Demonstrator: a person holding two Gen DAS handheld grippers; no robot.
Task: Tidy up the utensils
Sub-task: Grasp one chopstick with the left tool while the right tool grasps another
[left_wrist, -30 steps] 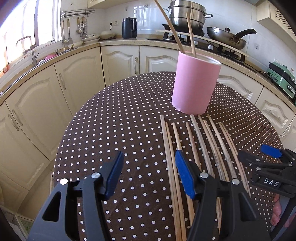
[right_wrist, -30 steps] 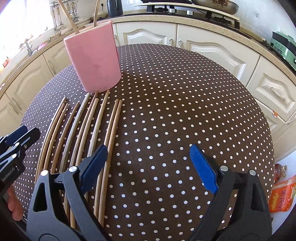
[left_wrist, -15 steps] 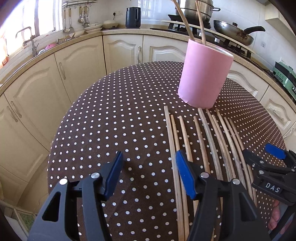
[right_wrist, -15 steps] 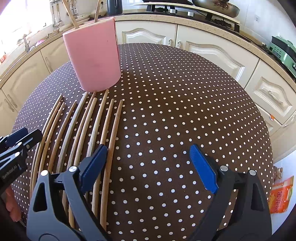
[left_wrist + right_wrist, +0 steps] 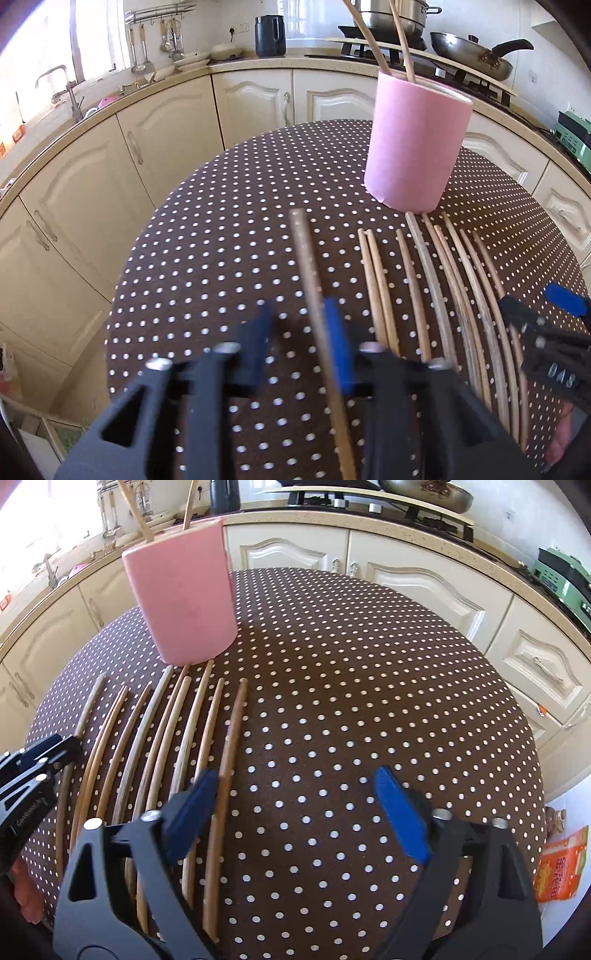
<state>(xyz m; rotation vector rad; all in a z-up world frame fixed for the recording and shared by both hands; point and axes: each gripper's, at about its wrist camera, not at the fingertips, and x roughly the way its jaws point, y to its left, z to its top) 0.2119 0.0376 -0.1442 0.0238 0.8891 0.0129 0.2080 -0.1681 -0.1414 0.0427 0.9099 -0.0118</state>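
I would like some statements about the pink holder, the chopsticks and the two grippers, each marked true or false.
1. The pink holder stands upright on the dotted tablecloth. True.
2. The holder is empty. False: two chopsticks stick out of its top.
3. The left gripper has one chopstick between its fingers. True.
4. The right gripper is shut on a chopstick. False: its fingers are wide apart with nothing between them.
5. All the chopsticks are in the holder. False: a row of chopsticks lies on the tablecloth in front of it.
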